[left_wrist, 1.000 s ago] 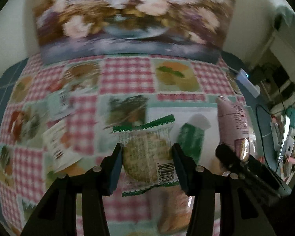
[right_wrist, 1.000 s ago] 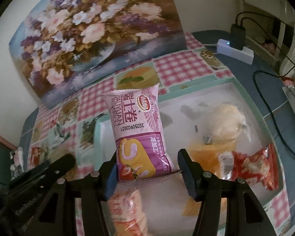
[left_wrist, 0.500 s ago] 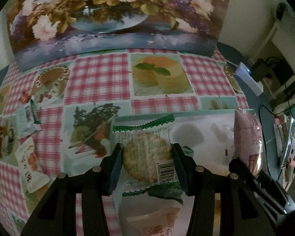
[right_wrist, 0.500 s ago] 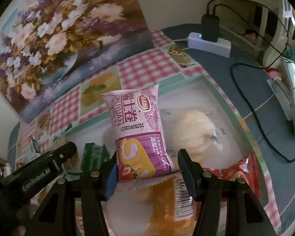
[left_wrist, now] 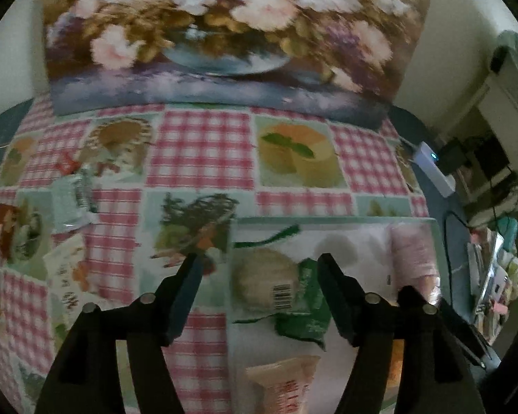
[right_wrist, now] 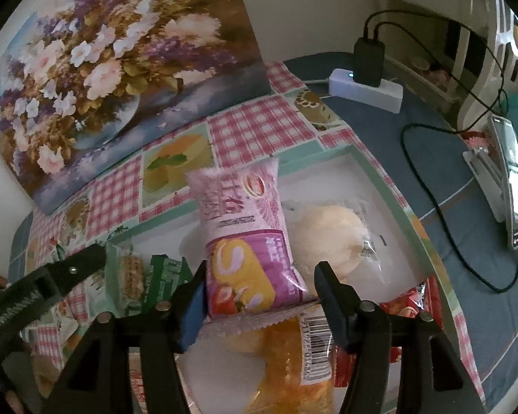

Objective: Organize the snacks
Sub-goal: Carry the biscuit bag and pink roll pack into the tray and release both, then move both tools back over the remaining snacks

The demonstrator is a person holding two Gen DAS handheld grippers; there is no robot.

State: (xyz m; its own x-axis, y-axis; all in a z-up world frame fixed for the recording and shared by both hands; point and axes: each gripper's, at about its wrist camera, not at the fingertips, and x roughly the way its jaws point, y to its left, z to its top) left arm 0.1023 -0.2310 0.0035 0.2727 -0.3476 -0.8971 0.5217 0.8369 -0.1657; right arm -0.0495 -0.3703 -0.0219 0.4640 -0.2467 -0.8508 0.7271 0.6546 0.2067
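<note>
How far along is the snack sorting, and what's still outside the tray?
Done: several packets sit in the white green-rimmed tray, including the clear green-edged cracker packet below the left gripper, whose jaws have just been opening and hold nothing. In hand: the pink swiss-roll packet stands between the right gripper's jaws, which have just been opening and don't pinch it. Left: a silvery packet and a white packet on the checked tablecloth.

A floral painting [right_wrist: 96, 69] leans against the pale wall [right_wrist: 293, 3] behind the checked tablecloth [left_wrist: 203, 145].
</note>
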